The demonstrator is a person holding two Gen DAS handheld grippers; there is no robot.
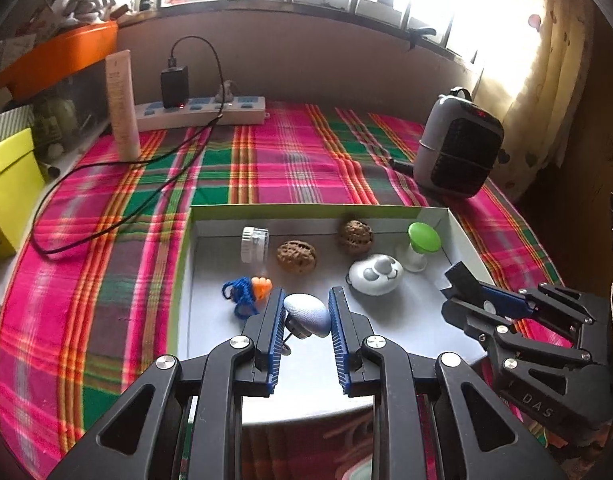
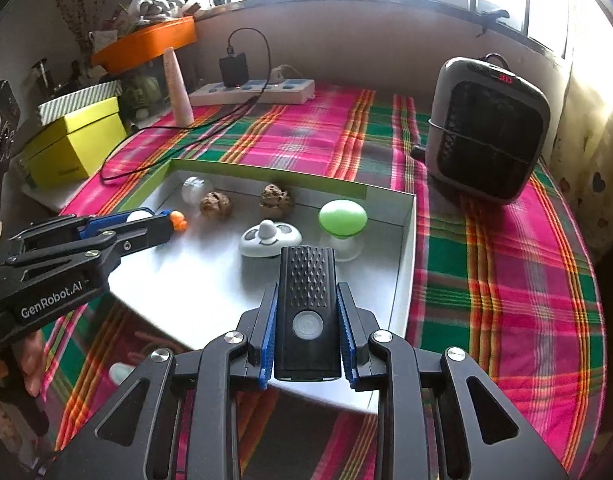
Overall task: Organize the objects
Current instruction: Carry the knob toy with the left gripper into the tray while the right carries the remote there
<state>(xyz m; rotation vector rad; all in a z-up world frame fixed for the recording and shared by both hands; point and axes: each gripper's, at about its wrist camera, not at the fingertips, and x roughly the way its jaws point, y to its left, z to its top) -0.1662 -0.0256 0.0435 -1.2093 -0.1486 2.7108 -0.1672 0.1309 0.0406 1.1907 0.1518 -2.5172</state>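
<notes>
A shallow white box (image 1: 306, 213) (image 2: 404, 240) with a green rim lies on the plaid cloth. My left gripper (image 1: 308, 296) (image 2: 162, 222) is shut on a pale egg-shaped object (image 1: 306, 314) (image 2: 139, 216) low over the box's near left part. My right gripper (image 2: 307, 287) (image 1: 466, 300) is shut on a black rectangular device with a round button (image 2: 308, 312) (image 1: 462, 278) over the box's near right part. Inside the box lie a small white jar (image 1: 254, 244), two walnuts (image 1: 296, 257) (image 1: 355, 237), a green mushroom-shaped piece (image 1: 423, 238) (image 2: 342, 218), a white round gadget (image 1: 375, 274) (image 2: 269, 237) and an orange charm on blue cord (image 1: 246, 292).
A grey space heater (image 2: 486, 132) stands at the back right of the cloth. At the back are a power strip with a black charger and cable (image 1: 202, 110) and a cream tube (image 1: 122, 104). A yellow box (image 2: 76, 144) and an orange bin (image 1: 58, 56) crowd the left side.
</notes>
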